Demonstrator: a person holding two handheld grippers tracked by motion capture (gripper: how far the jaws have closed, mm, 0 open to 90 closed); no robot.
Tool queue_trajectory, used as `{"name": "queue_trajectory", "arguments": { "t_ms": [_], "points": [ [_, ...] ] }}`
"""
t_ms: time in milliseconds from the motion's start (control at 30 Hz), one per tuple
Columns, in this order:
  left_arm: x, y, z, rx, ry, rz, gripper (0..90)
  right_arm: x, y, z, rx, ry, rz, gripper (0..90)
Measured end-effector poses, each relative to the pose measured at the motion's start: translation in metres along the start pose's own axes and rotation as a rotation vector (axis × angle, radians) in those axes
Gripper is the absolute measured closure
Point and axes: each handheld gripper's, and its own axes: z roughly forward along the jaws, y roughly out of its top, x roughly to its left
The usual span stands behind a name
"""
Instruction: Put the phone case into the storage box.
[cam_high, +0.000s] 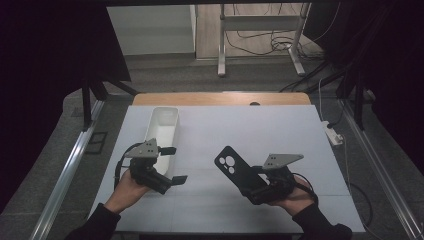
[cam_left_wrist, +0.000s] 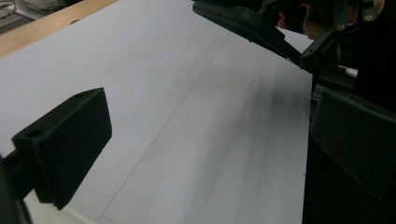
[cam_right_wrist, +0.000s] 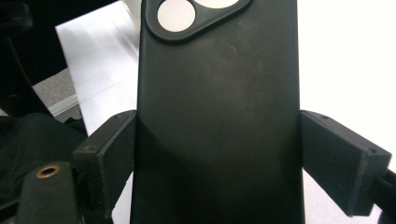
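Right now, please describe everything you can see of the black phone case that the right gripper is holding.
The black phone case looks like matte, soft plastic or rubber, faintly scuffed. Near its far end is a raised camera cut-out with round openings through which the light table shows. The right gripper clamps its lower part between both jaws, one on each long edge. In the high view it points away and to the left, tilted up above the white table. Nothing else touches it.

L gripper (cam_high: 172, 165) jaws wide apart, low over table; R gripper (cam_high: 250, 182) jaws clamped, raised.
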Motion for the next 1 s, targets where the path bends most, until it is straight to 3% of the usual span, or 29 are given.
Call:
{"name": "queue_trajectory", "arguments": {
  "t_ms": [233,667,1000],
  "points": [
    [0.001,0.010,0.016,0.004,-0.042,0.042,0.0,0.005,0.003,0.001,-0.017,0.032,-0.027,15.2],
    [0.004,0.024,0.029,-0.006,-0.130,0.096,0.0,0.012,0.009,0.004,-0.048,0.096,-0.066,15.1],
    [0.005,0.029,0.039,-0.019,-0.194,0.098,0.0,0.016,0.014,0.008,-0.061,0.142,-0.089,15.1]
  ]
}}
